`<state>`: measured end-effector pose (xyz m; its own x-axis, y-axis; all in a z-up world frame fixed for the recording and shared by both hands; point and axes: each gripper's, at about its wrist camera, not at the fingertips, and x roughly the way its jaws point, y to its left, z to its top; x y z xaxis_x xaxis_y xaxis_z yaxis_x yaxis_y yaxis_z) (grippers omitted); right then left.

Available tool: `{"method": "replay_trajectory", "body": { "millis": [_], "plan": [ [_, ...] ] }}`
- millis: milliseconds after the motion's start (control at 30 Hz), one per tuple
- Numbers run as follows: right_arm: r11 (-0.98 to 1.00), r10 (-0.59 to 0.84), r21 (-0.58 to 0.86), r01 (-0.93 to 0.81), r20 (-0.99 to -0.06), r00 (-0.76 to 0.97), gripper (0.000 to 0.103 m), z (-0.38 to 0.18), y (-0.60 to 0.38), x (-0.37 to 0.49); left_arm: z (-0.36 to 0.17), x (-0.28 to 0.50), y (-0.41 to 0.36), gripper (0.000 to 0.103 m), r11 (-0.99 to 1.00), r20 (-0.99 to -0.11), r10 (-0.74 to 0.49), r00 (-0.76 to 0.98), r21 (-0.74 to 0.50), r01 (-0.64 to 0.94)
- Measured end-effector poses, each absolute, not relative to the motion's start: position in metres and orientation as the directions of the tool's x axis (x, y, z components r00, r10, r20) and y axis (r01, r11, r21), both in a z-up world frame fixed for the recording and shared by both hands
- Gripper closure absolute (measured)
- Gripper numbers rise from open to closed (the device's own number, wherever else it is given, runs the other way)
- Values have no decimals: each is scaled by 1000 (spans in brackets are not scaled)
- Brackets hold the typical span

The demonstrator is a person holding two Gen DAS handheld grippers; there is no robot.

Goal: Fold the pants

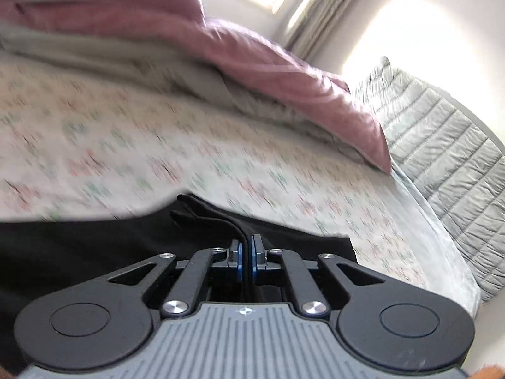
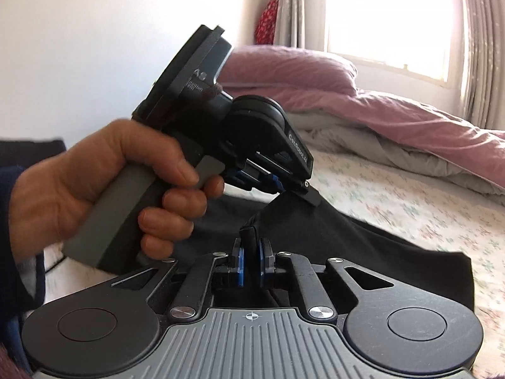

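The black pants (image 1: 94, 246) lie on a bed with a floral sheet (image 1: 126, 145), spread low across both wrist views. The left claw (image 1: 246, 252) is clenched on a raised fold of the pants, the dark cloth running up between its blue pads (image 1: 239, 257) and sticking out beyond the tips as a narrow double edge. In the right wrist view the same claw (image 2: 296, 191) shows from the side, held by the person's left hand (image 2: 104, 183) around a grey grip, its tip pinching a peak of fabric lifted off the sheet.

The right claw (image 2: 251, 257) is also clenched on the pants: a thick bunched roll of black cloth stands upright between its pads (image 2: 262, 259), just in front of and below the left claw's pinch. The two grasped points sit near each other (the cloth between them sags a little). To the right, the rest of the pants lies flat, ending in a straight edge on the sheet.

Behind, a pink quilt (image 1: 252, 63) with a grey lining is heaped along the far side of the bed, under a bright window (image 2: 385, 22) with curtains (image 2: 290, 6). A grey quilted cover (image 1: 442, 145) hangs beside the mattress in the left view, which is motion-blurred.
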<state>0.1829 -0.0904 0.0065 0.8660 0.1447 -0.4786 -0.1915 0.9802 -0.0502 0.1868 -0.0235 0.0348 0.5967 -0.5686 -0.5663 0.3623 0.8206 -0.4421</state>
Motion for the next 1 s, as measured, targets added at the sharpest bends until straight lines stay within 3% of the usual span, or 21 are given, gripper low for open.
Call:
{"method": "replay_trajectory", "body": {
  "millis": [467,600,800,1000],
  "plan": [
    [925,360,66,-374,-469,806,95,-13,35,242,29,184,140,79,891,-580,-429,693,-396,220],
    [908,398,83,-411,-485,779,95,-25,68,252,30,183,165,79,901,-568,-418,709,-357,245],
    [889,442,151,-432,-527,726,95,-43,88,269,-4,200,185,77,922,-688,-361,630,-365,130],
    [885,442,146,-442,-561,700,95,-60,97,264,-13,207,191,77,919,-709,-348,614,-387,73]
  ]
}}
